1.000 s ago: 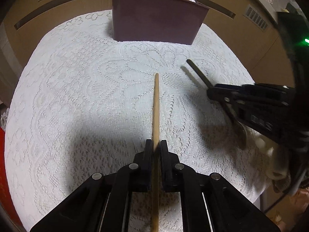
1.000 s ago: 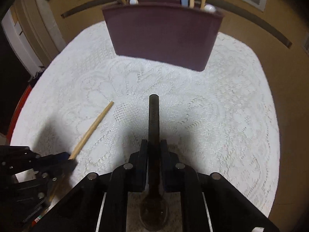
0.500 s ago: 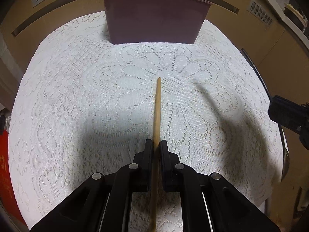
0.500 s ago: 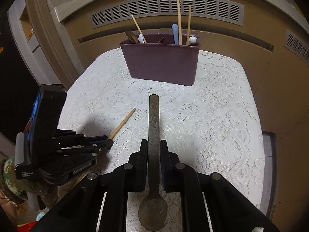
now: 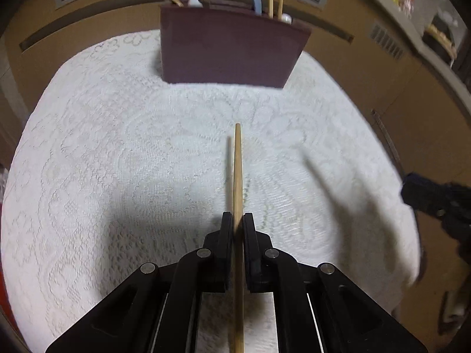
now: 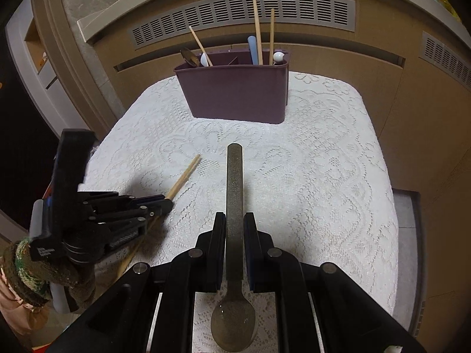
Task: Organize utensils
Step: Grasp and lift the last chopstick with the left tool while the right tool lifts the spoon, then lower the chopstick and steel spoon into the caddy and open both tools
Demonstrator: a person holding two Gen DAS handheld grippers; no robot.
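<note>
1. Left claw (image 5: 234, 223): clenched on a wooden chopstick (image 5: 237, 173), held clear above the lace-covered table (image 5: 88, 161), tip aimed at the holder
2. Right claw (image 6: 234, 226): clenched on the handle of a metal spoon (image 6: 234, 206), bowl toward the camera, handle end forward
3. Purple utensil holder (image 6: 235, 94): stands at the table's far edge, divided, already carrying chopsticks and spoons
4. Step in hand: transport, both pieces lifted
5. Next move calls for: carrying each over its matching compartment, tipping upright, releasing
</note>
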